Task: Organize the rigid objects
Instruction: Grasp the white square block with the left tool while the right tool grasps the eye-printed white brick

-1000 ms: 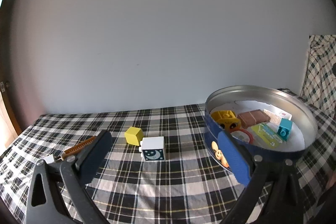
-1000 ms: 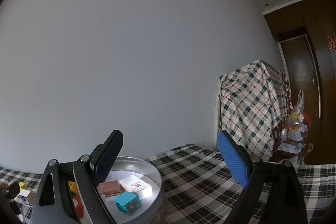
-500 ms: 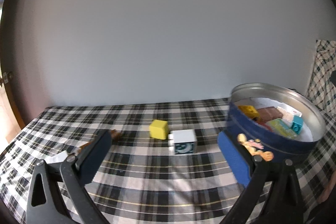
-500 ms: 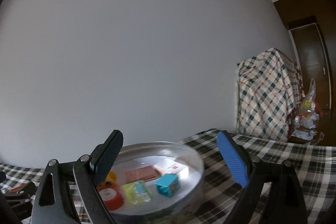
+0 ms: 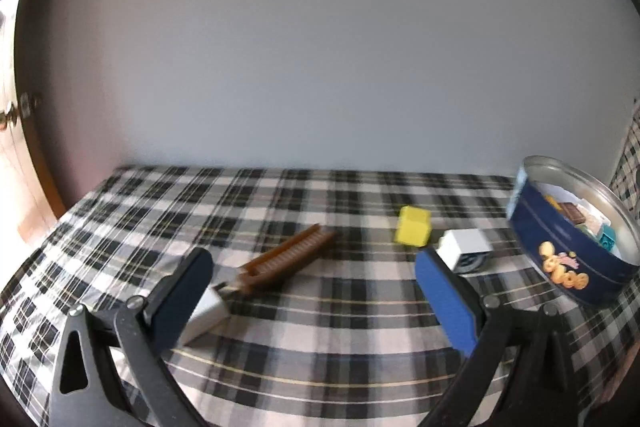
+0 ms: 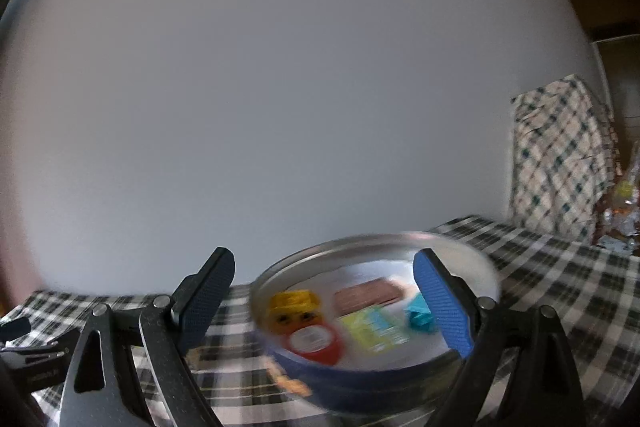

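In the left wrist view my left gripper (image 5: 316, 301) is open and empty above the plaid table. A brown comb-like piece (image 5: 286, 259) lies just ahead of it, with a white block (image 5: 206, 311) by the left finger. A yellow cube (image 5: 414, 231) and a white cube (image 5: 466, 255) lie to the right, next to the round blue tin (image 5: 560, 259). In the right wrist view my right gripper (image 6: 324, 303) is open and empty, close over the tin (image 6: 320, 383), which holds several small toys and blocks.
The plaid cloth (image 5: 320, 347) covers the table up to a plain wall. A chair draped in plaid fabric (image 6: 560, 163) stands at the right, with a dark wooden door behind it. The left gripper's body (image 6: 24, 351) shows at the far left of the right wrist view.
The left gripper has swung left, so the tin and cubes slid to the right and the brown piece came ahead. The right gripper has swung left toward the tin, now centred and blurred.
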Available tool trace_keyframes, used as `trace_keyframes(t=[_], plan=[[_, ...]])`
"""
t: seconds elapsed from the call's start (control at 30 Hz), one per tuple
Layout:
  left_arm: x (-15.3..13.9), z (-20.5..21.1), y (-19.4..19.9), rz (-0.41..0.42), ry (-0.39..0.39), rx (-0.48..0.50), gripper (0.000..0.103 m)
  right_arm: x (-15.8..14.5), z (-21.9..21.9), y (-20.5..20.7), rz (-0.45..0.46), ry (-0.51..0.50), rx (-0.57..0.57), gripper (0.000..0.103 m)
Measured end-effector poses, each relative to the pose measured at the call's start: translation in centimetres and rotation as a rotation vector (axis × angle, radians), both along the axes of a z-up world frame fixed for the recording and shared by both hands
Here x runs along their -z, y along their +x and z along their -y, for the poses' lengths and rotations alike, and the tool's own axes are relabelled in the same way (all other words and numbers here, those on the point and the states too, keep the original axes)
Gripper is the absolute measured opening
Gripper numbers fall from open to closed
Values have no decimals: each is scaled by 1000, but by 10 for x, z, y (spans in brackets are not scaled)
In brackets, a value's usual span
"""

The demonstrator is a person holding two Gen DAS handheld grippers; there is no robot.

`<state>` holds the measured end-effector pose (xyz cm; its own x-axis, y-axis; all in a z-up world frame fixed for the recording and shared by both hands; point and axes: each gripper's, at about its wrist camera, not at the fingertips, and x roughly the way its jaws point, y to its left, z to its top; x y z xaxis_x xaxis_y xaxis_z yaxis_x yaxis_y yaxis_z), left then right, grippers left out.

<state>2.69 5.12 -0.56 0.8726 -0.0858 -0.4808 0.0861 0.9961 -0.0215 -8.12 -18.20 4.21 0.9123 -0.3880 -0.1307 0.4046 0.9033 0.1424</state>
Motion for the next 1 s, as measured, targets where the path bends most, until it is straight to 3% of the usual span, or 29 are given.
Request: trace_keyframes(t=[0.3, 0.57, 0.83, 1.0], plan=[[11, -52, 17, -112, -1, 11, 102, 10, -61, 50, -155, -21, -149, 92], [26, -86, 31, -233, 38, 95, 102, 17, -106, 92, -300, -113, -190, 92], [35, -95, 43, -308, 36, 86, 102, 36, -118, 136, -510, -112, -217, 92], [42, -89, 50, -358, 58, 95, 91, 55, -113, 161, -650, -66, -214, 92]])
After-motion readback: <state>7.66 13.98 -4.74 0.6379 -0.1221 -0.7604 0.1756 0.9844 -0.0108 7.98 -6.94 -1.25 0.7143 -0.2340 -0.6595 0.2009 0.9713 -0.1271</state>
